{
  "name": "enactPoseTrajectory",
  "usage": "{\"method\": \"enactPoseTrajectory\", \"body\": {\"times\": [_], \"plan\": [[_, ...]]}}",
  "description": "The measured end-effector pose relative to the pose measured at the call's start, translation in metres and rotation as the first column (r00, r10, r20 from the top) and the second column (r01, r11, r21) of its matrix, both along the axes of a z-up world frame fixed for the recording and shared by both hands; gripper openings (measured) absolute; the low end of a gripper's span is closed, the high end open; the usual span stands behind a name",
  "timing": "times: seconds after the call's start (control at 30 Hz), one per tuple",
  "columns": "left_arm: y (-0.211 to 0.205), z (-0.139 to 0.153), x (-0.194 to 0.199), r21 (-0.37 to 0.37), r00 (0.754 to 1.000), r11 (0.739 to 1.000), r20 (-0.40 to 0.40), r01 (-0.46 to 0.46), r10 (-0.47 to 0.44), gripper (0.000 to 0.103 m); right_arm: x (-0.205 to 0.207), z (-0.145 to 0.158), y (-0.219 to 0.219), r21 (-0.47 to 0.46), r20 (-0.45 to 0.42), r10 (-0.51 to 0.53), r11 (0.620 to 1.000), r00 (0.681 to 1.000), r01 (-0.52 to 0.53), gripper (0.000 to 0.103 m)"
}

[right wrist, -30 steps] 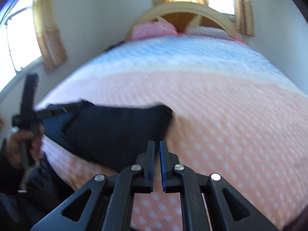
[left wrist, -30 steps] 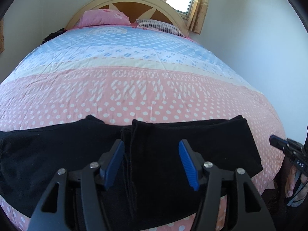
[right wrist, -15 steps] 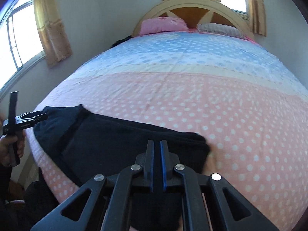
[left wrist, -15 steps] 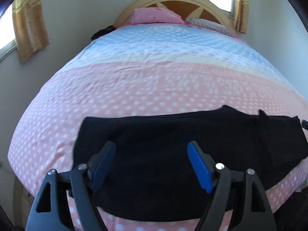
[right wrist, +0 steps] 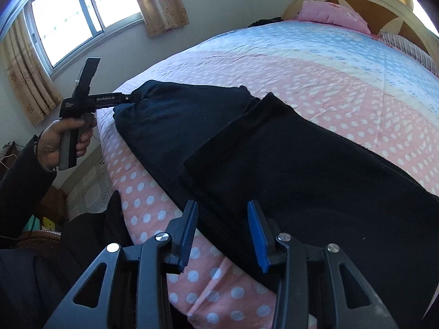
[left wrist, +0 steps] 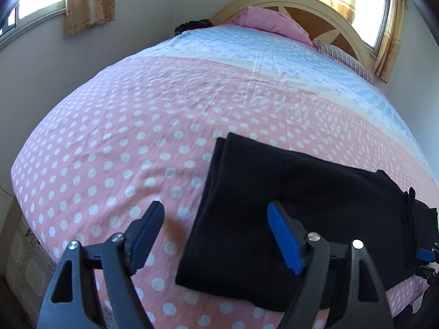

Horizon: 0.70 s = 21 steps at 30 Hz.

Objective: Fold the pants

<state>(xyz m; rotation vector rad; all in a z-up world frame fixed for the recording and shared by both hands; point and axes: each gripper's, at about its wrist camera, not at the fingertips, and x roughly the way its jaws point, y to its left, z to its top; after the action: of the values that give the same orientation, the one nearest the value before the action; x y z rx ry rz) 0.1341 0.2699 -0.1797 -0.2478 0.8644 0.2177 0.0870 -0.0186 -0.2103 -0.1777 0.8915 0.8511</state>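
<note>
Black pants [left wrist: 296, 208] lie flat across the near end of the bed, with one part folded over another. In the right wrist view the pants [right wrist: 288, 164] stretch from lower right to upper left, a folded layer on top. My left gripper [left wrist: 216, 235] is open, hovering over the pants' left end and the bedspread. It also shows in the right wrist view [right wrist: 120, 99], at the far end of the pants, touching the cloth. My right gripper [right wrist: 222, 233] is open over the pants' near edge.
The bed [left wrist: 170, 104] has a pink dotted and blue cover, with a pink pillow [left wrist: 271, 24] and wooden headboard [left wrist: 315, 2] at the far end. Windows with curtains [right wrist: 159, 0] line the walls. The bed's edge drops to the floor at left [left wrist: 19, 246].
My right gripper has opened from shut and dropped closer to the pants. My left gripper has swung left to the pants' left end, staying open.
</note>
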Motion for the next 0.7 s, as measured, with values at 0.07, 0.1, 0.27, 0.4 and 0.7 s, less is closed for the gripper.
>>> {"method": "enactPoseTrajectory", "body": {"times": [0.07, 0.1, 0.27, 0.4, 0.7], "plan": [[-0.003, -0.004, 0.004, -0.019, 1.0, 1.0, -0.005, 0.021, -0.021, 0.08, -0.002, 0.007, 0.002, -0.002, 0.036, 0.007, 1.0, 0.999, -0.007, 0.04], [-0.006, -0.005, 0.006, -0.006, 1.0, 1.0, -0.002, 0.023, -0.023, 0.08, -0.003, 0.01, 0.005, 0.004, 0.052, 0.005, 1.0, 0.999, -0.005, 0.04], [-0.008, -0.006, 0.009, 0.008, 0.999, 0.999, -0.007, 0.038, -0.038, 0.08, 0.006, -0.005, 0.013, -0.005, 0.0, -0.008, 1.0, 1.0, 0.008, 0.04], [-0.006, -0.006, 0.01, 0.006, 0.999, 0.999, -0.012, 0.048, -0.047, 0.08, -0.005, -0.001, 0.012, -0.014, 0.057, 0.004, 1.0, 0.998, -0.003, 0.04], [-0.012, -0.005, 0.015, 0.01, 0.997, 0.997, -0.021, 0.075, -0.075, 0.063, -0.003, -0.004, 0.0, 0.039, 0.051, -0.05, 0.998, 0.997, 0.048, 0.04]]}}
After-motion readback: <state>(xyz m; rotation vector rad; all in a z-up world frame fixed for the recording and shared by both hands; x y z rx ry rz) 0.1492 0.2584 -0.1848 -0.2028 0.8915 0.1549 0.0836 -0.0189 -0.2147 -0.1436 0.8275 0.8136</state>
